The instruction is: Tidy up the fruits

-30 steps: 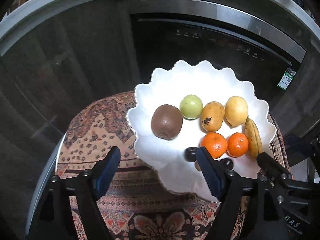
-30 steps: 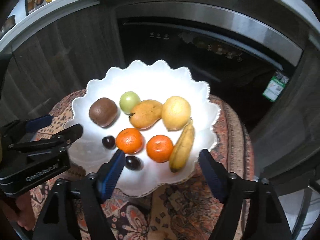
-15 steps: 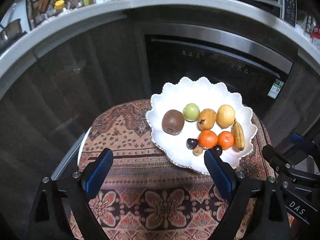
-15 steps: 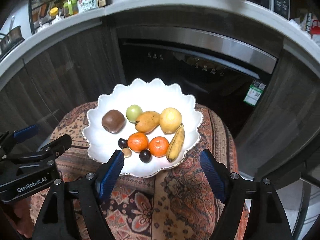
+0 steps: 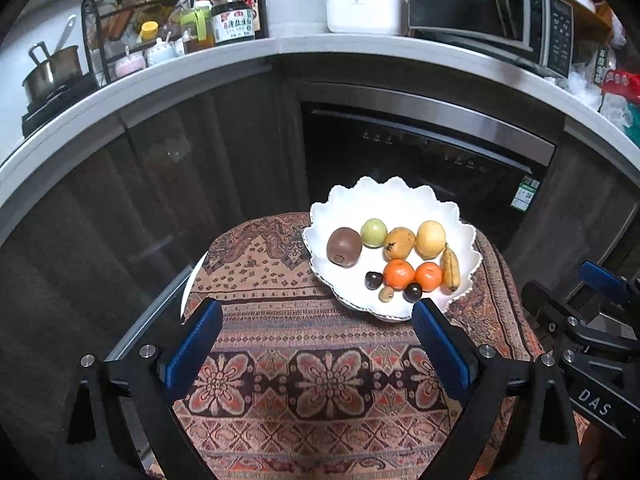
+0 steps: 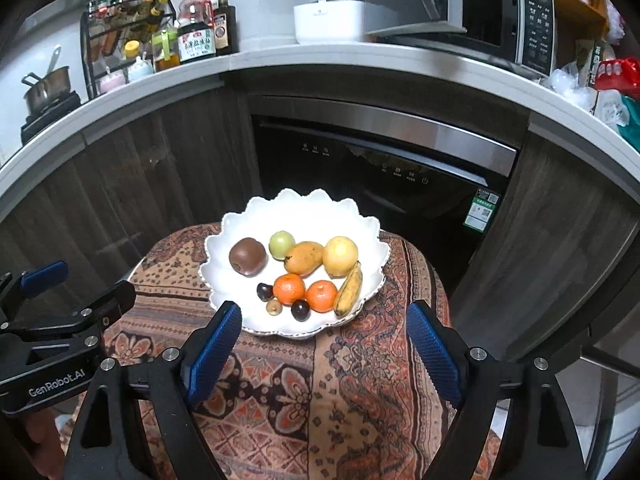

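Both grippers pulled back, jaws wide, empty; fruit plate on patterned cloth; dishwasher behind.

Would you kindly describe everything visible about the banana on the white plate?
The banana is small, yellow with brown speckling and dark tips, and unpeeled. It lies flat near the right rim of the scalloped white plate, stem end toward the yellow round fruit, which it appears to touch. Its side sits close beside the right-hand orange. No tongs touch it.
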Demonstrator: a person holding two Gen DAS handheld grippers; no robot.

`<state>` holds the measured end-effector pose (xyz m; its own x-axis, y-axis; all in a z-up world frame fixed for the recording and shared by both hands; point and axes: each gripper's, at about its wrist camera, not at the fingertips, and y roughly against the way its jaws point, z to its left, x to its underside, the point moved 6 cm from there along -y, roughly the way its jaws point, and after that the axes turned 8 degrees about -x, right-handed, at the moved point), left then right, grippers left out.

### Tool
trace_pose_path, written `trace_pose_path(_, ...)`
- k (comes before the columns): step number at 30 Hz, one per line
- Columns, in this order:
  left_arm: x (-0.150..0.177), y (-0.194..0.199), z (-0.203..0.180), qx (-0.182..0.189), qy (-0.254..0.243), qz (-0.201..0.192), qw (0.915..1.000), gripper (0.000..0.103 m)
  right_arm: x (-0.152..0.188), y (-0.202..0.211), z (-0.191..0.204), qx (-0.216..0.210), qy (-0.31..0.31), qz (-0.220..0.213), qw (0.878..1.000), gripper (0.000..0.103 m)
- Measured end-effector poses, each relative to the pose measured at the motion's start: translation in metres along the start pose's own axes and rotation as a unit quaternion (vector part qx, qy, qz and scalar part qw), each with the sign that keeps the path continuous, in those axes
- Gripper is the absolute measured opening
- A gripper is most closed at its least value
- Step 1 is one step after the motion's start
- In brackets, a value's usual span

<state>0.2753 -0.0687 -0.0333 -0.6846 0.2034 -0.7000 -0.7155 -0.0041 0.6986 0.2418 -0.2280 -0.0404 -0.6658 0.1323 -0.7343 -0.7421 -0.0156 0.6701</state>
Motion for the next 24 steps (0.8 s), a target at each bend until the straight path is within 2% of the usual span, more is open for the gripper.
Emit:
trace_pose_path(14, 0.028, 0.059, 0.011, -0.027, 0.002, -0.020, 0.9994, 0.101, 0.018, 0.054, 0.008, -0.005, 0.003, -0.026, 1.000, 0.087)
trace_pose_path(24, 0.058, 0.086, 0.011, -0.029, 0.007, -0.017, 0.9994, 0.101, 0.043, 0.079, 0.005, -0.003, 0.000, -0.026, 1.000, 0.087)
